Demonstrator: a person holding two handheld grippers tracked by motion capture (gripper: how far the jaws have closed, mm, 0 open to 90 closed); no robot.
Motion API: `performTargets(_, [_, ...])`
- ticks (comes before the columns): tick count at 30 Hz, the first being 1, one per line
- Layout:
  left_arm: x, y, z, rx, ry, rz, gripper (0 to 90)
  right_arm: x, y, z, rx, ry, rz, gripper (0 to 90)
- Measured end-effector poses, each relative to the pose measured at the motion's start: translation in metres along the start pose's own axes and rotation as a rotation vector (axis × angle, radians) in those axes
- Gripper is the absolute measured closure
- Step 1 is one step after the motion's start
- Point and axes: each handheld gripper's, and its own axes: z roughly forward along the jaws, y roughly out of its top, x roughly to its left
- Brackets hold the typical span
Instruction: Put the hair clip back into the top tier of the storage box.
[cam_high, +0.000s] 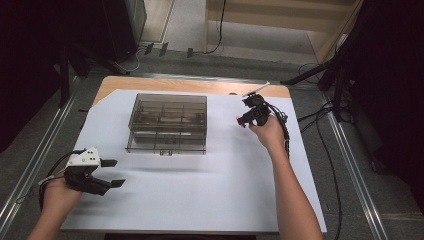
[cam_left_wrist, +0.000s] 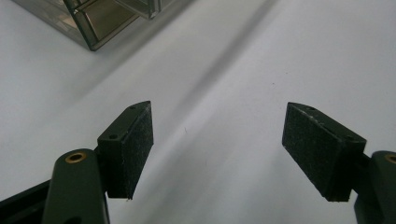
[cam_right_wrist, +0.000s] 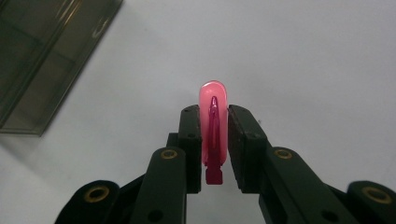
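The right gripper (cam_right_wrist: 215, 140) clamps a pink clip (cam_right_wrist: 214, 126) on end; the box (cam_high: 167, 123) lies to its left. The left gripper (cam_left_wrist: 217, 154) gapes wide, empty.

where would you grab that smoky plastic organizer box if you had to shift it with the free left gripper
Probably the near left corner wall of the organizer box, coming from the person's side. The left gripper is open with wide-set fingers, and the thin upright wall offers a rim to pinch. The right gripper is shut on a pink clip.
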Motion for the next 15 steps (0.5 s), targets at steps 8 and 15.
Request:
performTargets(8, [0.007,0.000,0.001,0.007,-0.024,-0.029,26.3,0.014,-0.013,-0.011,-0.025,0.021,-0.014,77.0])
performTargets(15, [0.010,0.004,0.005,0.004,-0.036,-0.029,26.3,0.021,-0.023,-0.025,-0.053,0.043,-0.029,77.0])
